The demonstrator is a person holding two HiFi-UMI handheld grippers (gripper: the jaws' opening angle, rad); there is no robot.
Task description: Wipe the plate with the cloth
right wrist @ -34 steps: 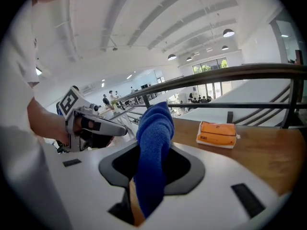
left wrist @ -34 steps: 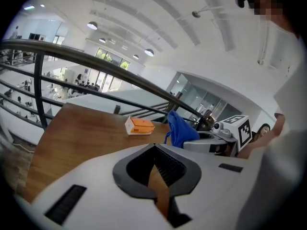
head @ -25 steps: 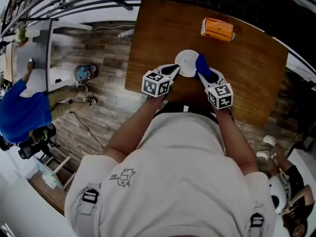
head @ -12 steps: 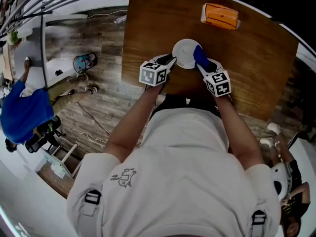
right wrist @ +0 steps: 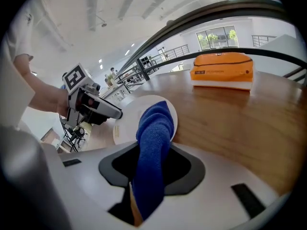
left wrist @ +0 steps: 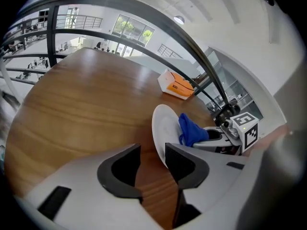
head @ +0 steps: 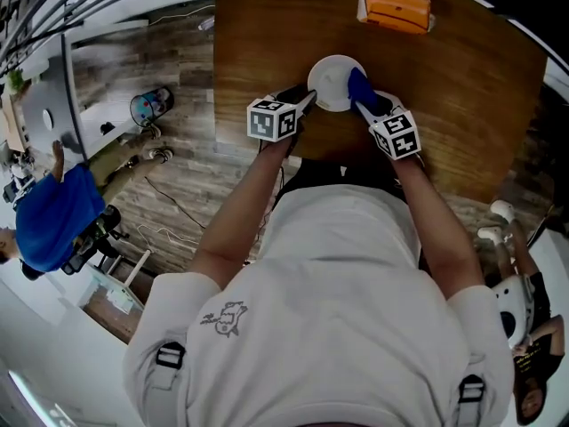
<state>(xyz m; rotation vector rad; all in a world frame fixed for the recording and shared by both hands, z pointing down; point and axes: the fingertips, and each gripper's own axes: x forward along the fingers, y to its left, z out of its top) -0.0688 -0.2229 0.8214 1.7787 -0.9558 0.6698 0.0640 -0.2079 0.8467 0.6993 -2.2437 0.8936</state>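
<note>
Two grippers flank the plate (head: 331,80) flat on the table (head: 258,43). The left gripper (left wrist: 151,164) at its 8 o'clock has jaws opening and the rim unpinched, while the right gripper (right wrist: 151,170) at 4 o'clock is clenched on the soft blue cloth (right wrist: 154,128). Plate looks stiff, glossy, likely slippery and breakable; pinch it at the rim.

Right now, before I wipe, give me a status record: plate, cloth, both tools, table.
plate: white, on the wooden table
cloth: blue, clamped in right tool, its end over the plate
left tool: jaws opening, nothing between them, plate rim at its tip
right tool: shut on cloth
other: orange box at the far edge
</note>
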